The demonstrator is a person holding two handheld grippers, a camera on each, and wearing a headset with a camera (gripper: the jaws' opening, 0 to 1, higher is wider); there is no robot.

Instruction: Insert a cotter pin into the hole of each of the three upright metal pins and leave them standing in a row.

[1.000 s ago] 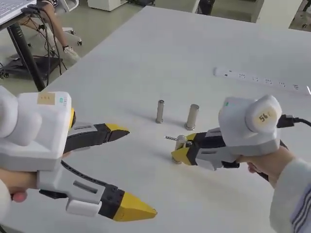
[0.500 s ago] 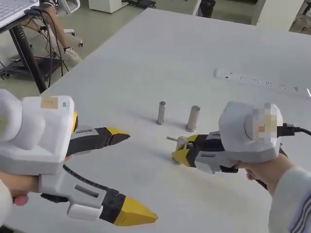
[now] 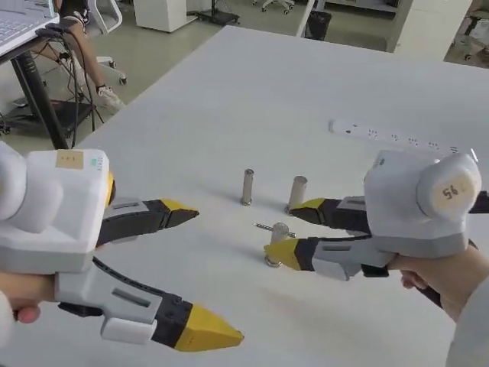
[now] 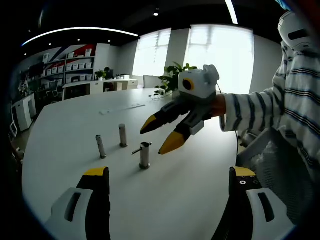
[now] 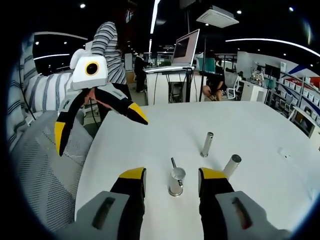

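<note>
Three upright metal pins stand on the white table (image 3: 229,99). The thin pin (image 3: 247,187) and a thicker pin (image 3: 296,194) are at the back. The nearest pin (image 3: 276,243) has a cotter pin (image 3: 264,227) sticking out of its top to the left. My right gripper (image 3: 283,232) is open, its yellow-tipped jaws on either side of that nearest pin (image 5: 176,181) and not touching it. My left gripper (image 3: 219,274) is open wide to the left of the pins and holds nothing. The left gripper view has the nearest pin (image 4: 145,155) with the right gripper (image 4: 152,141) just beyond it.
A white power strip (image 3: 393,136) lies at the back right of the table. The table's left edge (image 3: 114,115) drops to the floor, where a desk (image 3: 30,30) with cables and a chair (image 3: 107,15) stand. A person in a striped top (image 5: 107,45) is behind the left gripper.
My right gripper has opened and let go of the nearest pin, which stays upright with the cotter pin in it. The left gripper has barely moved.
</note>
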